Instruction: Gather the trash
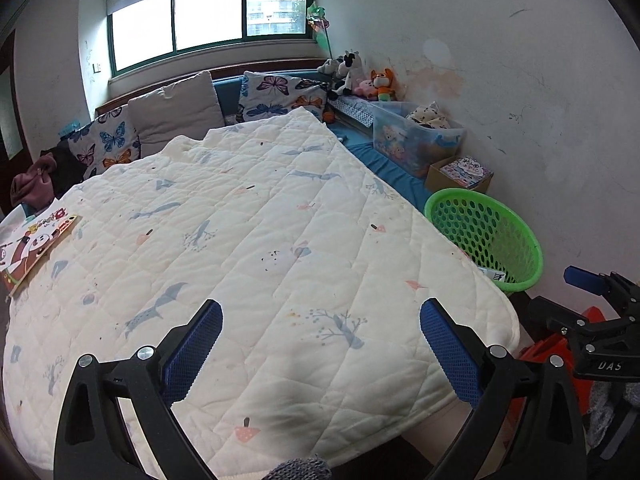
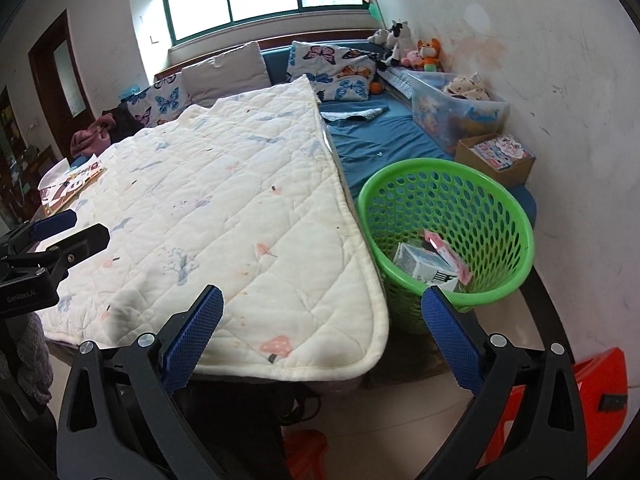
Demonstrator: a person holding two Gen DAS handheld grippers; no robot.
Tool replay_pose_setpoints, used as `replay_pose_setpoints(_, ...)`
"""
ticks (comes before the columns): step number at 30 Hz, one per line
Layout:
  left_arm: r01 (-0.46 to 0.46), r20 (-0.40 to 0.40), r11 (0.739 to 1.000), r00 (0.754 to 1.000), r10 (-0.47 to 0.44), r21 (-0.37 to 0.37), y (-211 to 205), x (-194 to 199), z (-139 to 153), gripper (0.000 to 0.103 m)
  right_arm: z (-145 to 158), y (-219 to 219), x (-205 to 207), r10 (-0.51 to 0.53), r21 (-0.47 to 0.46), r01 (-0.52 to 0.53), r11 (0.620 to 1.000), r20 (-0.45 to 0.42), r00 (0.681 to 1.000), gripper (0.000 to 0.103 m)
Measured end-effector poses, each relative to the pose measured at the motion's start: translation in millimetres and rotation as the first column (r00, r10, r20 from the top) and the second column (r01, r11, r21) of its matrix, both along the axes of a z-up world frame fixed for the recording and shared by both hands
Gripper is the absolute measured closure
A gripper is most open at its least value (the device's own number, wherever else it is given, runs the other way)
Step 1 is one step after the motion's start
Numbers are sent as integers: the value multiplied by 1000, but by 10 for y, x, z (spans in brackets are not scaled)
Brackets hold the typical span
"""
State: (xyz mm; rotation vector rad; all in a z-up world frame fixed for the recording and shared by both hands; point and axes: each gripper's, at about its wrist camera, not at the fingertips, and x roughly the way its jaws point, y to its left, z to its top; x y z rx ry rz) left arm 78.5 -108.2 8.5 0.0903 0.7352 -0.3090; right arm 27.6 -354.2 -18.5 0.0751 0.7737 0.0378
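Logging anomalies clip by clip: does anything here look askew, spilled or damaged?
Nothing spilled. The quilt lies askew, leaving blue sheet bare beside it. The wall is stained and scuffed. Trash sits inside the green basket.

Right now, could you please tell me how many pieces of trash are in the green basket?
2: a white carton and a pink wrapper leaning behind it, both at the basket bottom. More may be hidden.
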Motion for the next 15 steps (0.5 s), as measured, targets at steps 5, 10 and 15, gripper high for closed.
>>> replay_pose_setpoints(5,-17,-1,1000,1000,17,3,47,-69,-30,7,6,62,-39,18,-10,-18,1000,9,1000,5)
replay_pose_setpoints(10,-45,-5,999,999,45,-4,142,-89,-63,7,7,80,-59,20,-11,-20,1000,15,1000,5)
replay_pose_setpoints(15,-57,-10,998,998,57,-10,210,-130,-92,7,0,102,-91,24,-7,-24,1000,15,1000,5)
